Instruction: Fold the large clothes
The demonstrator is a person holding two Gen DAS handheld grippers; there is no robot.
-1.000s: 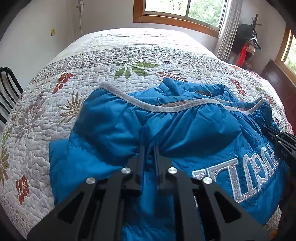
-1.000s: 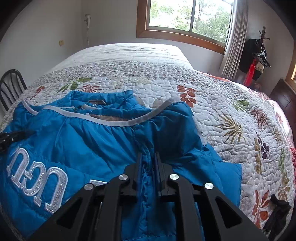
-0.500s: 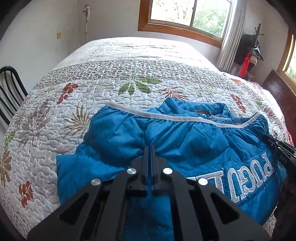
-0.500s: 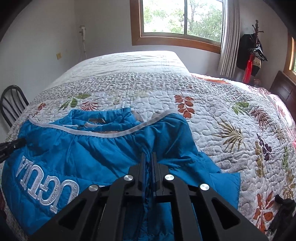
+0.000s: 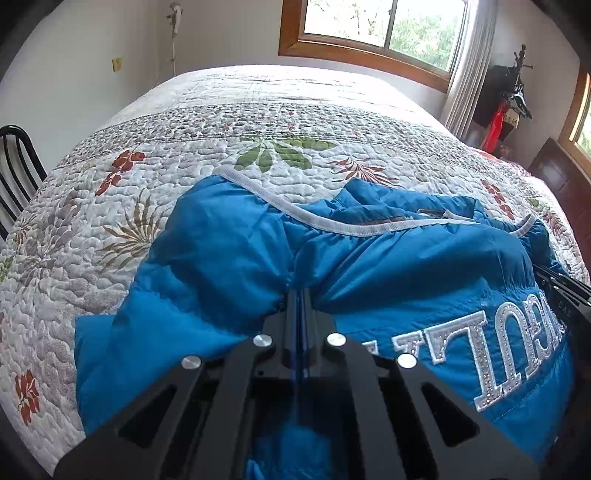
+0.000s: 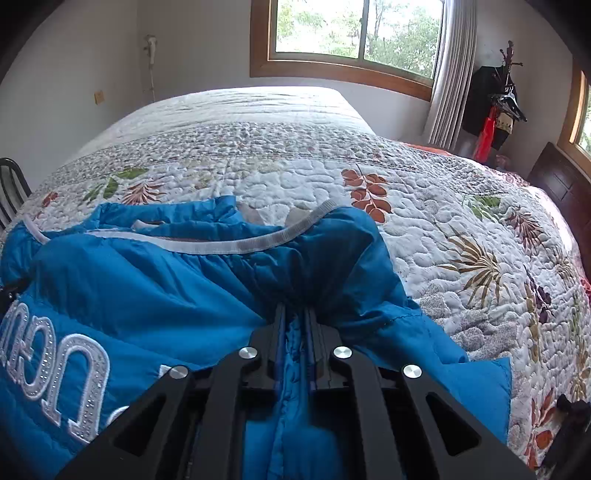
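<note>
Nearest, your left gripper (image 5: 301, 295) and right gripper (image 6: 295, 312) each had jaws clamped on a fold of the blue jacket (image 5: 229, 258). Beyond, that jacket lay spread on the quilt (image 5: 221, 122); farther off, a window (image 6: 354, 29).

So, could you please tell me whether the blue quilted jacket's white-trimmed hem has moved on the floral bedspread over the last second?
Yes. The white-trimmed hem has been carried away from the green leaf print, back toward the camera.
</note>
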